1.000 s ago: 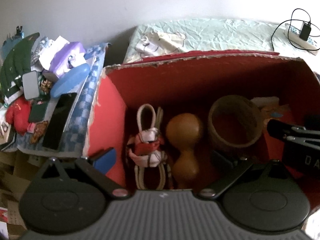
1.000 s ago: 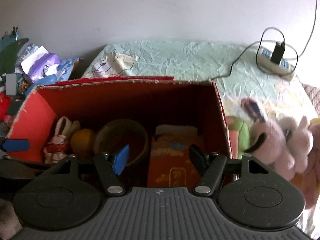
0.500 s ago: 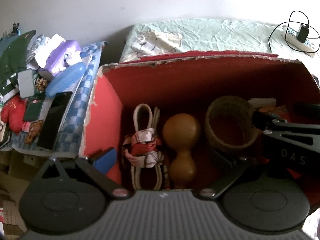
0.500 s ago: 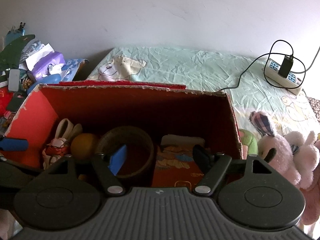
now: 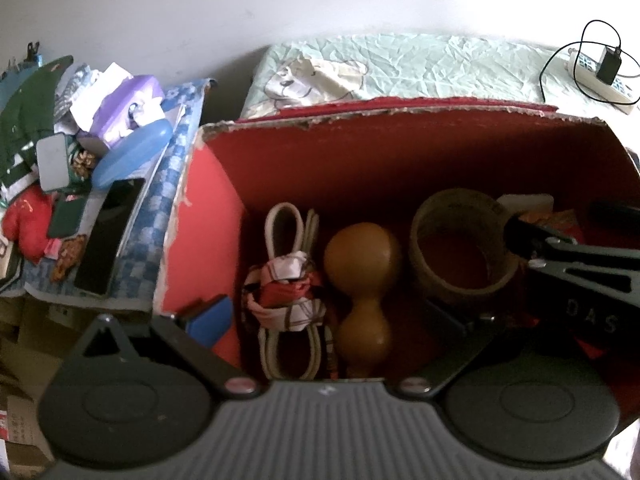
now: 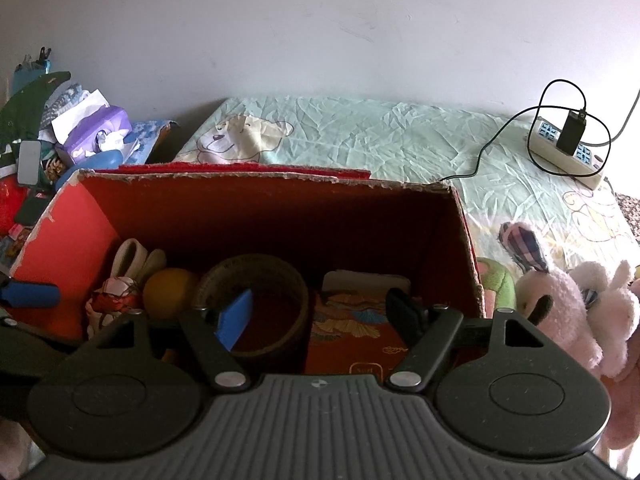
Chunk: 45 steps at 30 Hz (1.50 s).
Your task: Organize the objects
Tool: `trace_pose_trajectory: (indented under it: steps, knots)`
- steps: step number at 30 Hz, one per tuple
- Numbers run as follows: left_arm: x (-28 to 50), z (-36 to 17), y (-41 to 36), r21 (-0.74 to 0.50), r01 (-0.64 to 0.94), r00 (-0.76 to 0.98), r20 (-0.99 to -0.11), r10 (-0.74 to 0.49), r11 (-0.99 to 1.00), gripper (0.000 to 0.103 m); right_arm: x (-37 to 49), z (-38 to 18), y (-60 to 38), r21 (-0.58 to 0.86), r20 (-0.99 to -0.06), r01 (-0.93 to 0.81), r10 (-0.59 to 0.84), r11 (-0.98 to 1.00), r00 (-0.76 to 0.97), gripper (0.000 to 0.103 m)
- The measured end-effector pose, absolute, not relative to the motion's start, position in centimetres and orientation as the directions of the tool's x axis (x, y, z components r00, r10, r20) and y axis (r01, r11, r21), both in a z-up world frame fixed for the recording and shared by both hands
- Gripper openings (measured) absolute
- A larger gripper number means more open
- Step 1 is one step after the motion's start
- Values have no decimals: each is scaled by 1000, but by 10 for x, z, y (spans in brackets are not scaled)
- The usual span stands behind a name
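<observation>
Red cardboard box stands on the bed against the sheet, and its contents sit side by side so each stays reachable from above: bundled white cord, brown gourd, tape roll, and a red patterned packet at the right end. Right gripper hovers over the packet with jaws wide and nothing between them. Left gripper also stands wide and empty, straddling the box's left wall above the cord and gourd.
</observation>
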State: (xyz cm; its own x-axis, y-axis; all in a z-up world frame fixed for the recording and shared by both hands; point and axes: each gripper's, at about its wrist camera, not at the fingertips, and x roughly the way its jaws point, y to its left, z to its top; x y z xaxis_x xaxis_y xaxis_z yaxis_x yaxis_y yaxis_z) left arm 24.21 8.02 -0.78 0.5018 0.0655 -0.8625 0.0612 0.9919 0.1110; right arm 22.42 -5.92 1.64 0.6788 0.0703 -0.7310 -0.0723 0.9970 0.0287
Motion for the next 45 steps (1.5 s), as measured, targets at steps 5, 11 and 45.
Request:
trace_pose_trajectory:
  steps: [5, 11, 45]
  knots:
    - [240, -8, 81, 99, 59, 508, -860, 56, 993, 101, 223, 17, -59, 32, -734, -53, 60, 998, 677, 75]
    - [243, -6, 80, 97, 62, 508, -860, 52, 993, 101, 217, 23, -68, 70, -734, -39, 78, 997, 674, 72]
    - [216, 20, 77, 144, 22, 575, -811, 106, 989, 101, 179, 52, -81, 147, -685, 0, 102, 989, 721, 43]
